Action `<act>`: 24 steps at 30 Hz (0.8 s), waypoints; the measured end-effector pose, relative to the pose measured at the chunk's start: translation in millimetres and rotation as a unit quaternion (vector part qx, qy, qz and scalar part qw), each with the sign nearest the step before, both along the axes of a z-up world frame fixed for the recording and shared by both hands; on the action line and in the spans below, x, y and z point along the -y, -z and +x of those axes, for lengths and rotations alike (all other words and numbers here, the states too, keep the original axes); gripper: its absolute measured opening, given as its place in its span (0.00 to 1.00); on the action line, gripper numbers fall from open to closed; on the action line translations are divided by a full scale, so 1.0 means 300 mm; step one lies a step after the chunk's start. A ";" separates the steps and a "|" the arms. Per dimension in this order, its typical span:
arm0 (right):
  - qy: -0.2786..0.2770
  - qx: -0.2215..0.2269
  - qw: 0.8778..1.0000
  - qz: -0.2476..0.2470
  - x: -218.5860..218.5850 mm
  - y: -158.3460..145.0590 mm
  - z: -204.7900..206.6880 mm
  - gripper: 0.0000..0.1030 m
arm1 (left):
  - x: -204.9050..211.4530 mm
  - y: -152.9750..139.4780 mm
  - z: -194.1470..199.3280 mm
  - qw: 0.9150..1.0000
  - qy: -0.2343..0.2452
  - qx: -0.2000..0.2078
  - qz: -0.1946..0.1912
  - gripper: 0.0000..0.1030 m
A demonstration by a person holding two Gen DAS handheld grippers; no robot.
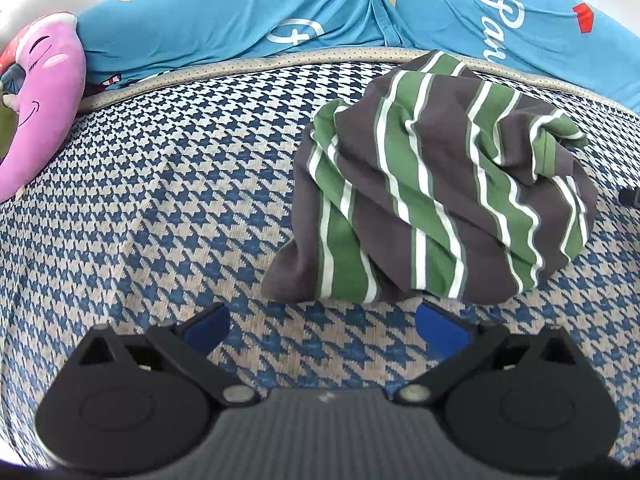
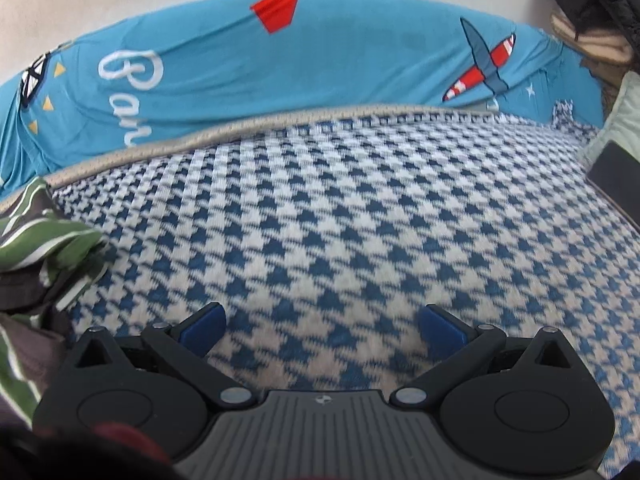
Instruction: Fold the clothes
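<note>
Striped garment (image 1: 436,184) is lying crumpled on the houndstooth cover (image 1: 160,200); both the left gripper (image 1: 322,326) and right gripper (image 2: 322,326) are being held wide, empty; opposite edges should be sought and spread flat first.

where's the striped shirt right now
The striped shirt lies crumpled on the houndstooth cover, right of centre in the left wrist view, just ahead of the open left gripper and below the blue pillow.
</note>
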State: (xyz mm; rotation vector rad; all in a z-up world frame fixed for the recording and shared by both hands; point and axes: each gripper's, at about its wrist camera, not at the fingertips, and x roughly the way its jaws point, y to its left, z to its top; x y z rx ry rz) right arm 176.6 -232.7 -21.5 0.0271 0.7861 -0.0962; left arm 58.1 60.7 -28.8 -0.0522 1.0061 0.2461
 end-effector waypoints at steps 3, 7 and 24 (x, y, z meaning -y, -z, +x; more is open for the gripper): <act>0.001 -0.016 1.000 -0.005 -0.019 -0.005 -0.030 1.00 | -0.007 -0.008 -0.009 1.000 0.003 0.000 0.005 1.00; 0.007 -0.044 0.999 -0.004 -0.043 -0.018 -0.059 1.00 | -0.012 -0.015 -0.014 1.000 0.009 -0.003 0.008 1.00; -0.084 -0.031 0.995 0.037 -0.219 -0.177 -0.290 1.00 | -0.002 -0.050 -0.028 1.000 0.012 0.005 0.010 1.00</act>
